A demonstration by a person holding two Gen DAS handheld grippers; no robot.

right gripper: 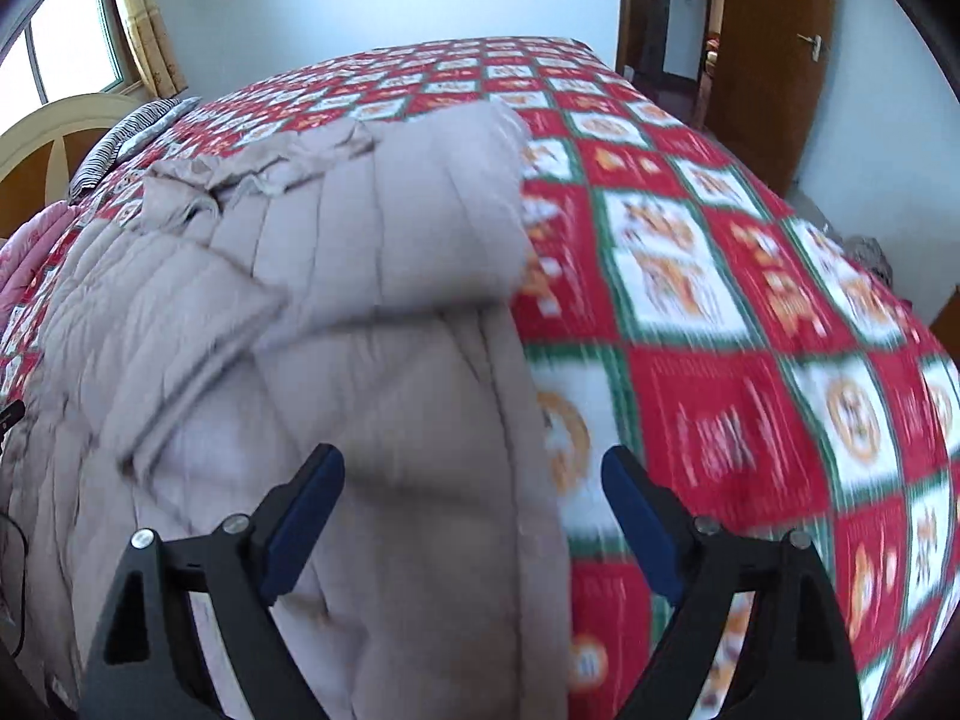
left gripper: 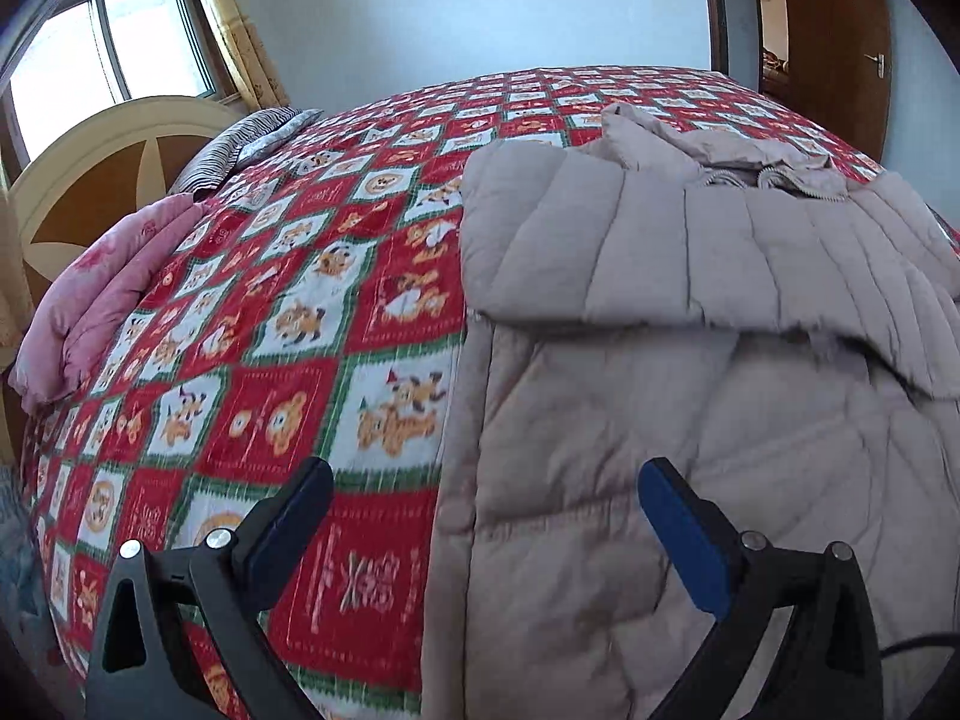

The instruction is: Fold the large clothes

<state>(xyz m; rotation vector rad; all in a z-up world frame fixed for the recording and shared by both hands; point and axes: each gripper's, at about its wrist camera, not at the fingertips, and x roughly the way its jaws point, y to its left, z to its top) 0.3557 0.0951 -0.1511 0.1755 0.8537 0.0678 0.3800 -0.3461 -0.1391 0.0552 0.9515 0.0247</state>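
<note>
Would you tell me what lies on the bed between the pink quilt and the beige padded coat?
Only bare red patterned bedspread separates the pink quilt from the coat, seen in the left wrist view.

One coat, one bedspread, two tongs, one door.

Home bedroom: bed with patterned quilt, headboard, curtained window, wooden door.

Bright daylight comes in from the window at the far left. The right wrist view is blurry, and both views bend round with dark corners.
</note>
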